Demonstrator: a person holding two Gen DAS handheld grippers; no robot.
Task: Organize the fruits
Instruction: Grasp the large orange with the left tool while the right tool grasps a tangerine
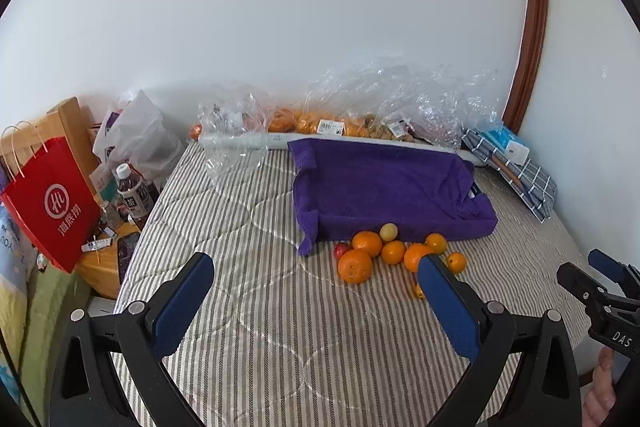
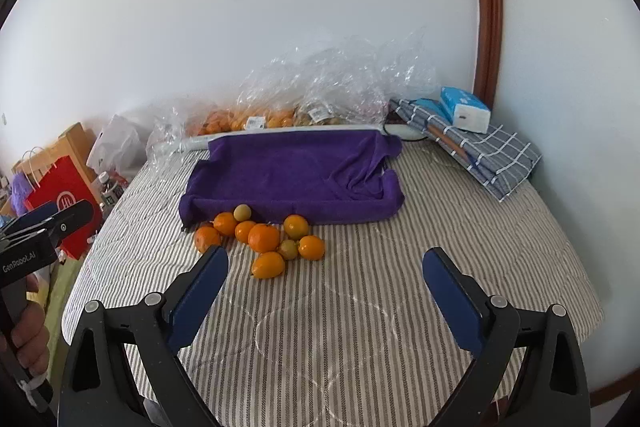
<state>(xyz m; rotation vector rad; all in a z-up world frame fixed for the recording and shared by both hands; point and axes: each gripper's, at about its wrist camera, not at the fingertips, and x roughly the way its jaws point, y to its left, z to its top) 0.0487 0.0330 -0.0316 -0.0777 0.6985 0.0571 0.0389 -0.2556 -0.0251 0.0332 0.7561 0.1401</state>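
Nearest to me, the left gripper [image 1: 316, 279] hangs over the striped mattress [image 1: 260, 307] with its blue-padded fingers [image 1: 180, 307] spread wide and nothing between them; the right gripper [image 2: 325, 273] hovers beside it, just as wide apart and just as empty; a hand [image 2: 28, 339] grips the left tool's handle at the edge of the right camera's view. A little farther on lies the cluster of fruit [image 2: 260, 239], loose on the mattress: several oranges [image 1: 355, 265], a pale yellow-green fruit [image 1: 388, 231] and a small red one [image 1: 341, 249], all bunched together and touching the front edge of the purple towel [image 1: 384, 187]; that towel is draped over a low tray-like shape whose hollow holds no fruit. Behind it, against the white wall, crumpled clear plastic bags [image 1: 360, 99] hold more orange fruit; a folded checked cloth [image 2: 492, 155] with a tissue box [image 2: 466, 109] on top sits at the far right; a red paper bag [image 1: 52, 203] and a bottle [image 1: 132, 191] stand off the mattress's left side.
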